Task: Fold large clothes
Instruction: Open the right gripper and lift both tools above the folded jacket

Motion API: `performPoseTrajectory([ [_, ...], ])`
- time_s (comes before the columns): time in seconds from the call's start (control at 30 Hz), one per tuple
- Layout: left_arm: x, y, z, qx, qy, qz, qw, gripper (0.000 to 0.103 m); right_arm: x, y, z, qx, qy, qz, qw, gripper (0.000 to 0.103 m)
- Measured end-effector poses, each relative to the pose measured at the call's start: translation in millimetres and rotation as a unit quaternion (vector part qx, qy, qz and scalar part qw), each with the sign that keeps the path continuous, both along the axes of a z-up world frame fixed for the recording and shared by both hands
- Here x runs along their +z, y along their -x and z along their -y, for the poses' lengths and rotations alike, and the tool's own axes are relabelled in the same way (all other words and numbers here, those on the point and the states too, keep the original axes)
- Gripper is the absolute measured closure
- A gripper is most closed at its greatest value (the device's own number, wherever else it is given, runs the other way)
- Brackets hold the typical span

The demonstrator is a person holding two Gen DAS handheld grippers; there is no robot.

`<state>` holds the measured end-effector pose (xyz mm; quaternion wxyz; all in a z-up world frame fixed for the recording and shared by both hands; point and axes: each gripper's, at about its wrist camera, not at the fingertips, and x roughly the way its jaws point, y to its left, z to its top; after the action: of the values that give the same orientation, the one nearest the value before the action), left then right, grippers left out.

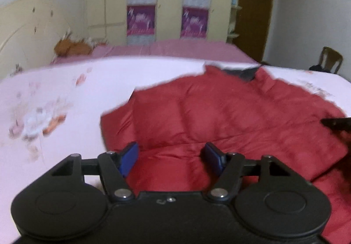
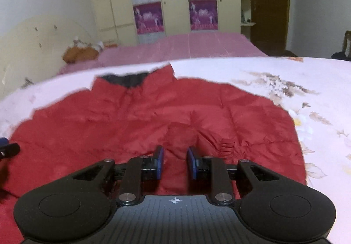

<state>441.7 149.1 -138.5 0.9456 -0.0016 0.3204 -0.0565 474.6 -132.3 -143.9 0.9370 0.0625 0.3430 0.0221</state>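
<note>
A red puffer jacket (image 1: 219,112) with a dark collar lining lies spread on a pale floral bedsheet (image 1: 65,94); it also shows in the right wrist view (image 2: 136,116). My left gripper (image 1: 171,156) is open, its blue pads wide apart over the jacket's near left part. My right gripper (image 2: 174,160) has its blue pads partly closed around a raised fold of the jacket near a gathered cuff (image 2: 228,145). The right gripper's tip shows at the left wrist view's right edge (image 1: 335,123). The left gripper's tip shows at the right wrist view's left edge (image 2: 8,148).
The bed continues behind with a pink cover (image 2: 197,46) and an orange stuffed toy (image 2: 81,54) by the cream headboard (image 1: 26,31). A wardrobe with purple panels (image 1: 171,0) stands at the back, a brown door (image 2: 269,2) and a chair (image 1: 331,59) to the right.
</note>
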Motion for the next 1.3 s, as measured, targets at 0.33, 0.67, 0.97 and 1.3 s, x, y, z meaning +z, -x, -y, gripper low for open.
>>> performPoseTrajectory([
  [0.33,35,-6,-2,-0.014,0.015,0.043,0.9989,0.031,24,7,-8,0.019,0.008,0.039,0.999,0.078],
  [0.67,1,-41,-13,0.024,0.000,-0.015,0.9996,0.026,-11,-26,-32,0.029,0.058,-0.001,0.998,0.078],
  [0.97,24,24,41,-0.050,0.023,0.020,0.9983,0.027,18,31,-54,0.063,0.015,0.020,0.998,0.078],
  [1.3,-1,23,30,-0.034,-0.040,0.000,0.9986,0.023,-11,29,-35,0.000,0.077,-0.006,0.997,0.078],
])
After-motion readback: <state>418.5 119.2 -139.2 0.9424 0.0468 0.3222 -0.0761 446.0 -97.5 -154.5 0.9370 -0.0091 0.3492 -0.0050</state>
